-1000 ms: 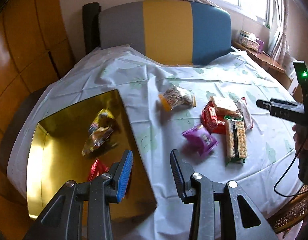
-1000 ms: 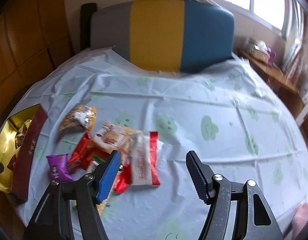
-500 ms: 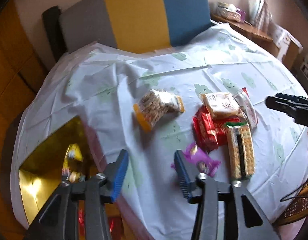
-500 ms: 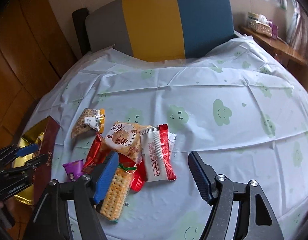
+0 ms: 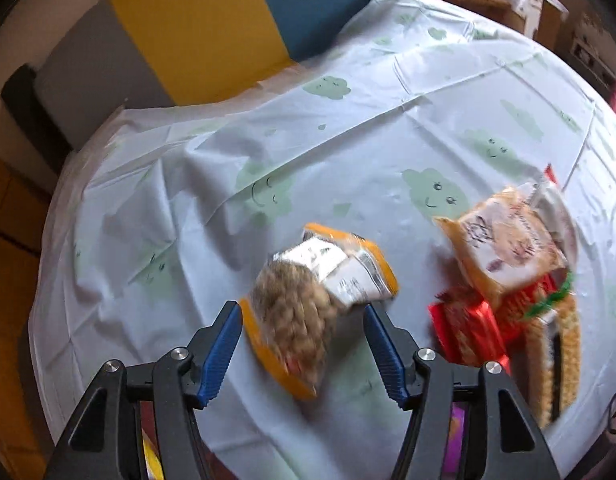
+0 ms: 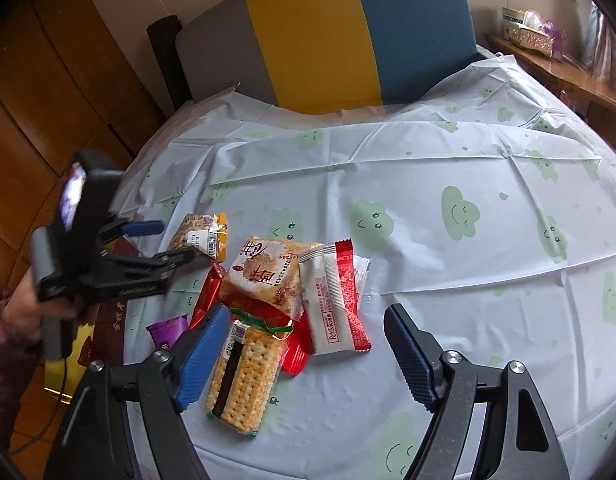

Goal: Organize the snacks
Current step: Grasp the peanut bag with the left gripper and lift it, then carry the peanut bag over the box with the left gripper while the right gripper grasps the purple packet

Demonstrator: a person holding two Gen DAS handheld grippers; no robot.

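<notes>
An orange-edged bag of nuts [image 5: 308,300] lies on the cloud-print tablecloth [image 5: 347,140]. My left gripper [image 5: 304,336] straddles the bag from above, its jaws opening and the pads clear of it. In the right wrist view the left gripper [image 6: 176,240] hovers at that bag [image 6: 200,232]. My right gripper [image 6: 306,320] hangs over the snack pile, jaws opening and holding nothing. Below it lie a cracker pack [image 6: 244,376], a white-and-red packet [image 6: 333,300], an orange biscuit pack [image 6: 268,276] and a red packet [image 6: 204,300].
A gold box [image 6: 80,344] with a maroon lid [image 6: 112,320] sits at the table's left edge, and a purple packet [image 6: 168,330] lies beside it. A grey, yellow and blue chair back [image 6: 327,32] stands behind the table. A person's sleeve shows at far left.
My left gripper swung right from above the gold box to the nut bag, dropped lower and spread its jaws wider. The right gripper stayed in place and opened a little more.
</notes>
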